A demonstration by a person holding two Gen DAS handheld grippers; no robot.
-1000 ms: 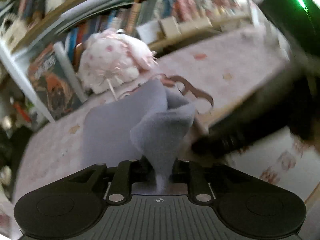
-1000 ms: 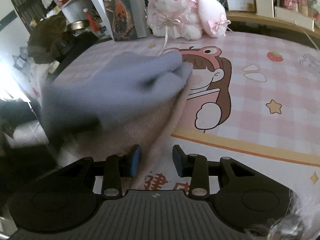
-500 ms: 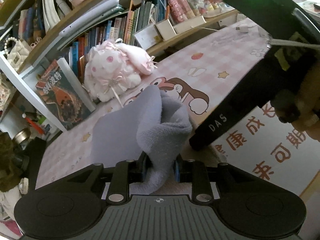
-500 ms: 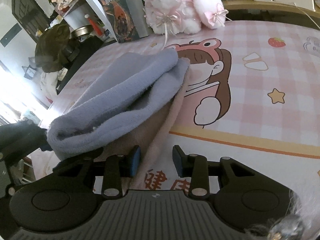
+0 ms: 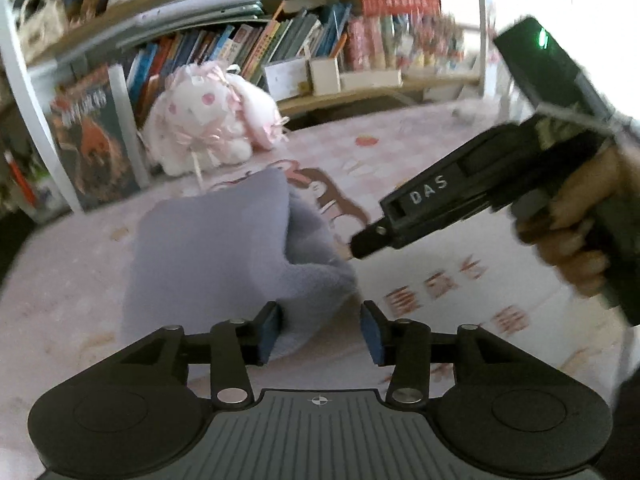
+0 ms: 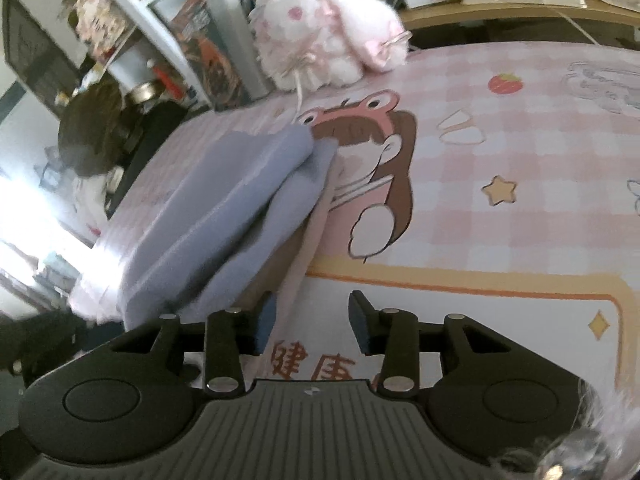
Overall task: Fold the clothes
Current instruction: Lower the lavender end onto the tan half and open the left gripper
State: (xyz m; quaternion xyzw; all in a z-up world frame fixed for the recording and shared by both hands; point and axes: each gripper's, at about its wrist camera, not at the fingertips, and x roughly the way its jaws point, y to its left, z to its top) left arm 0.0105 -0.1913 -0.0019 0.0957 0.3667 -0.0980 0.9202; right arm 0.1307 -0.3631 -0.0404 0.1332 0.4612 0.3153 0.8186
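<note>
beside both parted tongs [image 5: 320,328] [image 6: 306,322], the blurred lilac garment [image 5: 224,248] hides its folds.

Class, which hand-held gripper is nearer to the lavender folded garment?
Left. The left hand-held gripper sits open right at the lavender folded garment; the right hand-held gripper, also open, is just beside its edge.

The lavender fleece garment [image 5: 216,248] lies folded over in soft layers on the pink checked cartoon mat [image 6: 500,140], its doubled edges stacked and its top layer puffed up rather than flat. Its far corner reaches the printed cartoon girl's frog hat on the mat, just short of the pink plush toy [image 6: 328,36]. Under it, a pinkish-beige cloth [image 6: 304,248] peeks out along the side nearer the mat's middle, lying flat.
</note>
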